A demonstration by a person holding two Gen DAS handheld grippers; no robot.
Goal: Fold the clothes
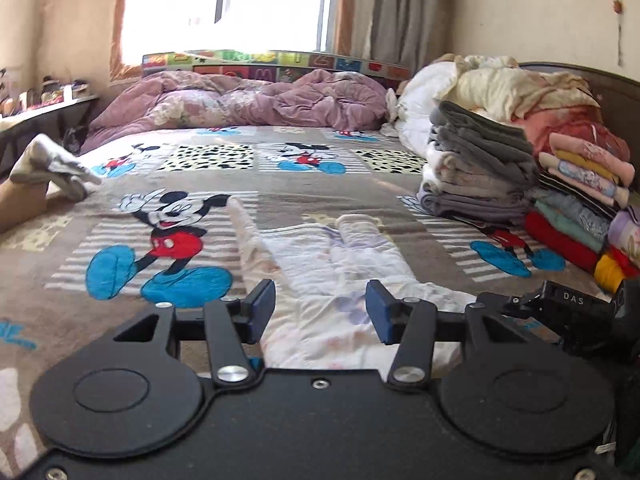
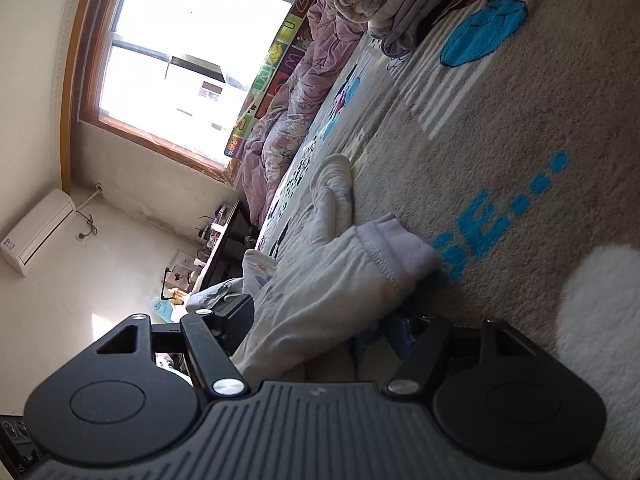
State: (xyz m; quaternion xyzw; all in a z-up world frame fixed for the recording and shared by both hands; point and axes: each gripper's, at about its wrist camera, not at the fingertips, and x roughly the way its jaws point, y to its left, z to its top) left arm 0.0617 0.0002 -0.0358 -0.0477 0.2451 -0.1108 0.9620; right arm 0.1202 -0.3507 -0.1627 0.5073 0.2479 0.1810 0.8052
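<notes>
Pants [image 1: 332,264]: flat on bed [image 1: 224,184], legs pointing toward window. Folded stacks [image 1: 480,168] right. Left claw [image 1: 320,312] released above them; right claw [image 2: 320,320] released, straddling pants.

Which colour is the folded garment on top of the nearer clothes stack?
Dark grey, best in the left wrist view.

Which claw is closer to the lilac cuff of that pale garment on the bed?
Right. The right claw sits open just short of the lilac cuff, garment between its fingers. The left claw hovers open over the garment's middle, away from that cuff.
</notes>
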